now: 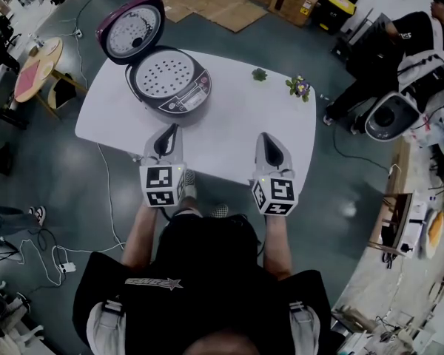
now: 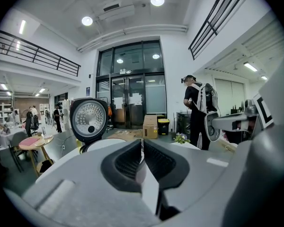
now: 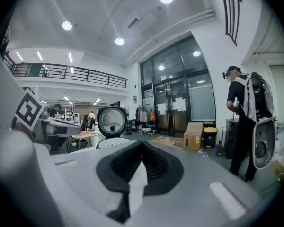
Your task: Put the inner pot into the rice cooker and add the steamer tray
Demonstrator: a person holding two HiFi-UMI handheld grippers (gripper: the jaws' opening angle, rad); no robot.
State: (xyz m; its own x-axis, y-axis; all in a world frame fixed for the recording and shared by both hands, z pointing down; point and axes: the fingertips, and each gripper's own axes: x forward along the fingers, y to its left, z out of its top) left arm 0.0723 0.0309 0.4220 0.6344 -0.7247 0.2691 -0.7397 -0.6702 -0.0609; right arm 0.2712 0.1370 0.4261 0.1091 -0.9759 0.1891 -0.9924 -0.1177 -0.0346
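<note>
The person's black shirt (image 1: 207, 272), lowest in the head view, carries a pale logo ending in a star; its letters are too blurred to read. Just beyond, the forearms hold the left gripper (image 1: 170, 129) and the right gripper (image 1: 268, 136) side by side over the near edge of the white rounded desk (image 1: 237, 135). Each bears a cube of black-and-white square markers, which are patterns, not words.

The left gripper view shows the left gripper (image 2: 142, 141) with its ribbed black fingers pressed together at the tips and nothing between them. The right gripper (image 3: 142, 143) has its fingers pressed together too, likewise empty.

The maroon rice cooker (image 1: 179, 91) stands at the desk's far left, well apart from both grippers, with its lid raised. The white perforated steamer tray (image 1: 165, 74) lies in its mouth. An inner pot cannot be made out beneath it. Print on the cooker's front panel is too small to read.

Only the head view looks down onto the tray's holes, and only it shows a small green plant (image 1: 260, 74) beside a little bunch of purple and yellow flowers (image 1: 299, 87). The gripper views catch mainly the cooker's upright lid (image 2: 88, 118) (image 3: 111, 122). They alone show tall glass doors (image 2: 132, 100), a balcony railing (image 3: 75, 72) and round ceiling lights. Both also show a brown cardboard box (image 2: 150, 126) whose label is unreadable, and a standing person wearing a backpack rig (image 2: 196, 110).
</note>
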